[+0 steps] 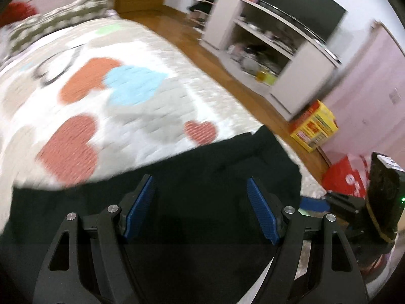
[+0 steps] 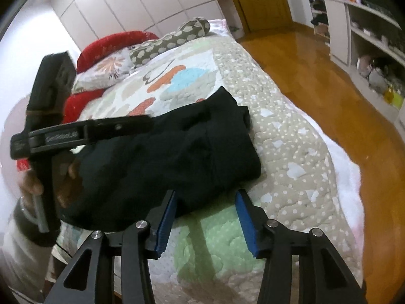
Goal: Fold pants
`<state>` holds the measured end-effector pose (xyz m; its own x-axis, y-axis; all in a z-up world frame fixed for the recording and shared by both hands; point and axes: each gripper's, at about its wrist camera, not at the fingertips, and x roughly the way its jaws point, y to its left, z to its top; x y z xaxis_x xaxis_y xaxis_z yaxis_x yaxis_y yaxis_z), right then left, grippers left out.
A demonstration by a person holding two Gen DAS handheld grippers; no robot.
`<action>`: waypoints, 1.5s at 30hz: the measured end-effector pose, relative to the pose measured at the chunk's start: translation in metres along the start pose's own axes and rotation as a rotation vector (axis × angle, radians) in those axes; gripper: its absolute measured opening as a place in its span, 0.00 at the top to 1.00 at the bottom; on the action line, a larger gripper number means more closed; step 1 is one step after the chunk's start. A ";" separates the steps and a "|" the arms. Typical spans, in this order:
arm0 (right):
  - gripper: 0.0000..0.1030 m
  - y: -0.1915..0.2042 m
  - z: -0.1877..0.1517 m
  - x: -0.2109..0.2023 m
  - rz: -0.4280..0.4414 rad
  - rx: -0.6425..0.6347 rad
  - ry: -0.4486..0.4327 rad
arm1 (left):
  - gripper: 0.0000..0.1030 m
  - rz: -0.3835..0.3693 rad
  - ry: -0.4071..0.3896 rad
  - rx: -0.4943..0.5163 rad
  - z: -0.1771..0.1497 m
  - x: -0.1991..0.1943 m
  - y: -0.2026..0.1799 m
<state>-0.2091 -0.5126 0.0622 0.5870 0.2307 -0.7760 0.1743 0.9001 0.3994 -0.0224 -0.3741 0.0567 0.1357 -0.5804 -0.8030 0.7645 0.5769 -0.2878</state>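
The black pants (image 2: pixel 164 157) lie folded in a thick bundle on the patterned quilt (image 2: pixel 291 152) of a bed. In the left wrist view the pants (image 1: pixel 202 172) fill the bottom of the frame under my left gripper (image 1: pixel 201 185), which is open with its blue pads above the fabric. My right gripper (image 2: pixel 205 197) is open at the near edge of the bundle, over the quilt, holding nothing. The left gripper also shows in the right wrist view (image 2: pixel 149 121), lying over the bundle's far left side. The right gripper's body shows at the right edge of the left wrist view (image 1: pixel 354 202).
Pillows and a red cushion (image 2: pixel 114 43) lie at the head of the bed. A wooden floor (image 2: pixel 341 88) runs along the bed's right side. White shelves (image 1: pixel 265 50) with clutter stand beyond it. A yellow box (image 1: pixel 314 129) and a red box (image 1: pixel 346 177) sit on the floor.
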 end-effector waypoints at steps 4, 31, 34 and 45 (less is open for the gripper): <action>0.54 -0.005 0.000 0.003 0.033 0.015 -0.015 | 0.27 -0.061 0.042 0.057 0.025 0.025 -0.009; 0.85 0.066 0.056 -0.010 0.280 -0.120 -0.245 | 0.73 -0.146 -0.046 0.065 0.060 -0.013 -0.004; 0.85 0.109 0.060 -0.004 0.303 -0.226 -0.241 | 0.73 -0.100 -0.091 0.014 0.047 -0.050 0.025; 0.78 0.204 0.011 0.099 0.451 -0.360 0.180 | 0.72 0.100 -0.137 -0.411 -0.089 -0.129 0.155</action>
<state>-0.1067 -0.3097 0.0718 0.3917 0.6497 -0.6515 -0.3582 0.7599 0.5425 0.0225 -0.1583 0.0695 0.2999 -0.5649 -0.7687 0.4333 0.7986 -0.4179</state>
